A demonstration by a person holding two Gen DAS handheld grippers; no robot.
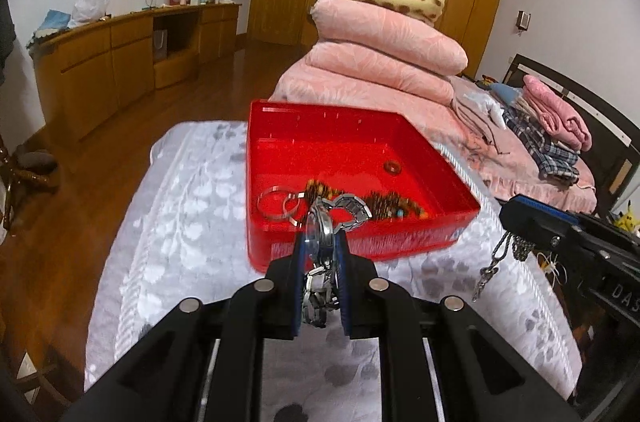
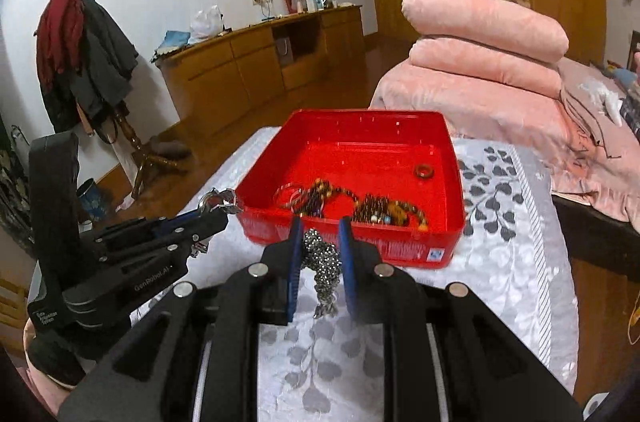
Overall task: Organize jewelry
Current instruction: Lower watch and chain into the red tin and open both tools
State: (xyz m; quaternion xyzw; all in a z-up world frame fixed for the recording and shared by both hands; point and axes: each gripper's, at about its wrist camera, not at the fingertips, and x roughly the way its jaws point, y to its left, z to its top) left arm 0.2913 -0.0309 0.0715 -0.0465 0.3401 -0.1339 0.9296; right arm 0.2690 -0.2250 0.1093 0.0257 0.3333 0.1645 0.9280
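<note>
A red plastic box point(image 1: 400, 234) point(image 2: 400, 246) sits on a grey floral cloth. It holds silver rings point(image 1: 274, 202), beaded bracelets point(image 1: 394, 206) point(image 2: 384, 210) and a small red ring point(image 1: 392, 166) point(image 2: 423, 171). My left gripper point(image 1: 320, 242) is shut on a silver metal watch point(image 1: 320, 226), held at the box's near wall; it also shows in the right wrist view point(image 2: 218, 206). My right gripper point(image 2: 320, 242) is shut on a silver bead chain point(image 2: 322, 262) that hangs just in front of the box. It appears at the right of the left wrist view point(image 1: 516, 222).
The grey cloth point(image 2: 512, 214) covers a table end next to a bed with folded pink quilts point(image 1: 384, 54). A wooden dresser point(image 1: 132, 46) and wardrobe stand behind. A coat rack point(image 2: 80, 54) stands at the left over wooden floor.
</note>
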